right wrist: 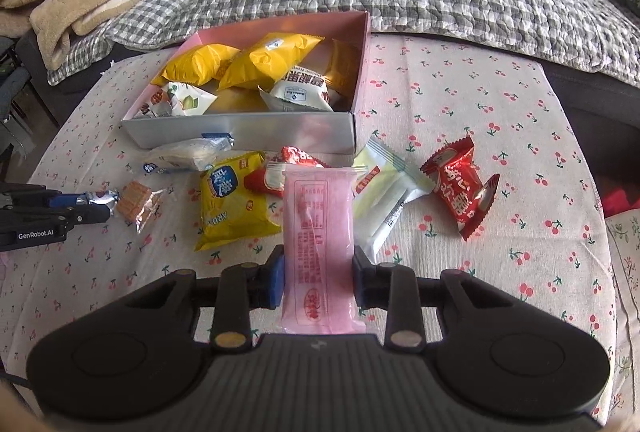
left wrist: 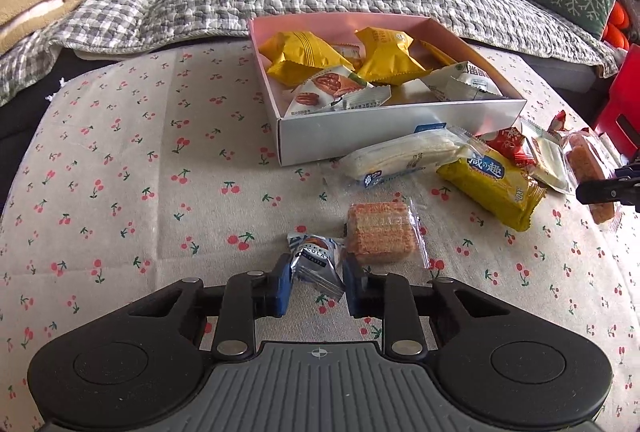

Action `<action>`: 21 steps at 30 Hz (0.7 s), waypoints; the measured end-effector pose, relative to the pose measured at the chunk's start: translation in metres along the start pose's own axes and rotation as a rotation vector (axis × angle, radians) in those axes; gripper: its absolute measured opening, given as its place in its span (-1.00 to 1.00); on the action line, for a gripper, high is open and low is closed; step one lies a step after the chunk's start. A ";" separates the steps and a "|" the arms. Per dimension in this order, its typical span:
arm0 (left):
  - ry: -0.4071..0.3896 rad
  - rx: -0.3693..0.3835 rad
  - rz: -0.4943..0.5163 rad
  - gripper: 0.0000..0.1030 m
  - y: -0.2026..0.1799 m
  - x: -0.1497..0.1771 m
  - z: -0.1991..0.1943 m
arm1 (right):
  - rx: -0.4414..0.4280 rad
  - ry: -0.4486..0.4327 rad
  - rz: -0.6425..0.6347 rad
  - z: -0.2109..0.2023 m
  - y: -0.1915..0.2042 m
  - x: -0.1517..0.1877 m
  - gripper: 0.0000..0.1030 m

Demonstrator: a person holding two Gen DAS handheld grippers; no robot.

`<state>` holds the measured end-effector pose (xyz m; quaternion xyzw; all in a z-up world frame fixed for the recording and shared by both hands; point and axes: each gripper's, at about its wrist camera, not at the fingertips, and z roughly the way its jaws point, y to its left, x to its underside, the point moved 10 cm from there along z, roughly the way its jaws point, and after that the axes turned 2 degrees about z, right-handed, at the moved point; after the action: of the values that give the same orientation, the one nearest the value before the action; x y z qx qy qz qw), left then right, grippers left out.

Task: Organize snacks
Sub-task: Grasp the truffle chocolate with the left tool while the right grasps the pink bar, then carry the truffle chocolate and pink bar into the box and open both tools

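Several snacks fill the box (right wrist: 240,130); more lie outside. Left gripper (left wrist: 316,274) pinches a foil chocolate (left wrist: 316,260); right gripper (right wrist: 318,272) clamps a pink bar (right wrist: 318,232).

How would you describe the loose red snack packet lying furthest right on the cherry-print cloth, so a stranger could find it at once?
Start at the open snack box on the cherry-print cloth. Look below its right front corner, past the pale green and white wrapper, to the red packet. It lies alone and apart, crinkled, shiny red with white lettering, whereas the other red packet is tucked under neighbours.
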<state>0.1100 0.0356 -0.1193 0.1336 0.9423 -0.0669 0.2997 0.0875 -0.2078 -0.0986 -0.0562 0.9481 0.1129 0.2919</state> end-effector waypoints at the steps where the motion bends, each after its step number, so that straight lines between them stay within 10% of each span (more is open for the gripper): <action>1: -0.003 0.005 -0.005 -0.55 0.000 -0.001 -0.001 | -0.005 -0.004 0.007 -0.001 0.001 -0.002 -0.43; 21: 0.032 0.023 -0.041 -0.53 0.000 0.002 0.011 | -0.056 0.013 0.035 0.006 0.018 -0.011 -0.43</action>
<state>0.1141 0.0337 -0.1292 0.1186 0.9486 -0.0816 0.2818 0.0969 -0.1890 -0.0936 -0.0483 0.9473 0.1443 0.2818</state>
